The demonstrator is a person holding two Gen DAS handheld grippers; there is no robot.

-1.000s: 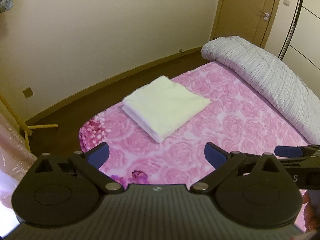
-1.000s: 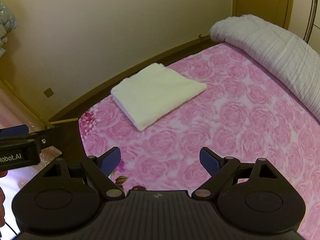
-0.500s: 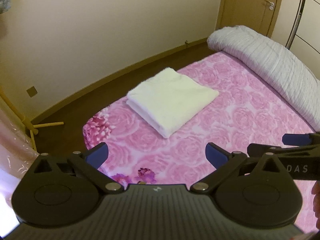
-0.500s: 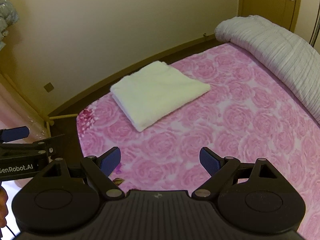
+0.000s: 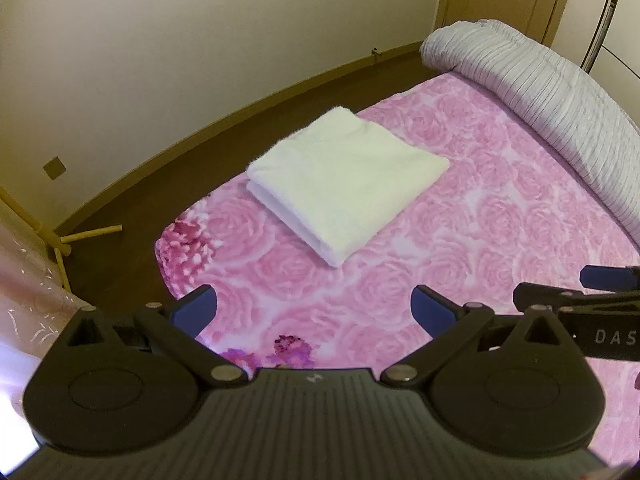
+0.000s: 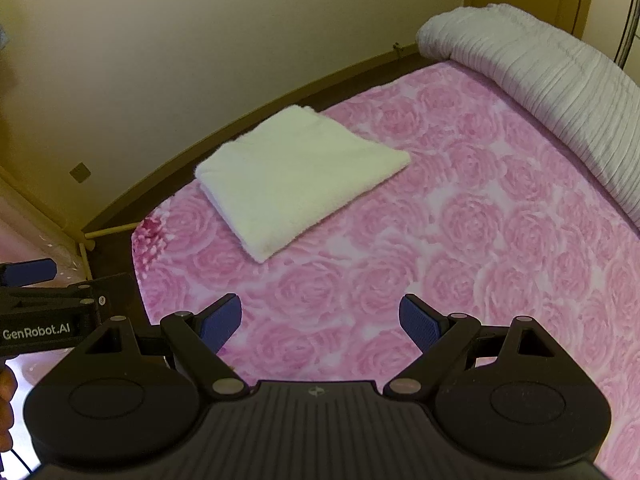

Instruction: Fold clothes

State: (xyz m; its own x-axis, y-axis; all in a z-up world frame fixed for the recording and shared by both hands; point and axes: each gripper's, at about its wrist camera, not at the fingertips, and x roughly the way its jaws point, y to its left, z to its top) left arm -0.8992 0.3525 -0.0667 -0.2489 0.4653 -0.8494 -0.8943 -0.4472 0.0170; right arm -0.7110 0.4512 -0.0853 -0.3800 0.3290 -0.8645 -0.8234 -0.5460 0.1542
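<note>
Left gripper [image 5: 314, 310]: jaws spread wide, nothing between them, held above the near end of the bed. Right gripper [image 6: 320, 322]: same, wide apart and empty, just beside the left one.

White cloth [image 5: 344, 184] lies ahead of both, already a neat squarish stack with layered edges showing on its near-left side, flat on the pink rose bedspread [image 5: 500, 220] near the bed's left corner. Garment or towel, can't tell; the fabric looks fluffy and detail is soft.

As it lies, it matches what folding would leave. Could be a finished fold with the grippers clear of it, or a half-way stack awaiting one more fold. If handled again, pinching all layers at a corner would keep the stack from splaying.

Edges: cloth sits close to the bedspread's left edge, floor [image 5: 160, 184] below, so pulls that way risk a drop. Plenty of open bedspread to the right, up to the grey rolled duvet [image 5: 552, 92].
</note>
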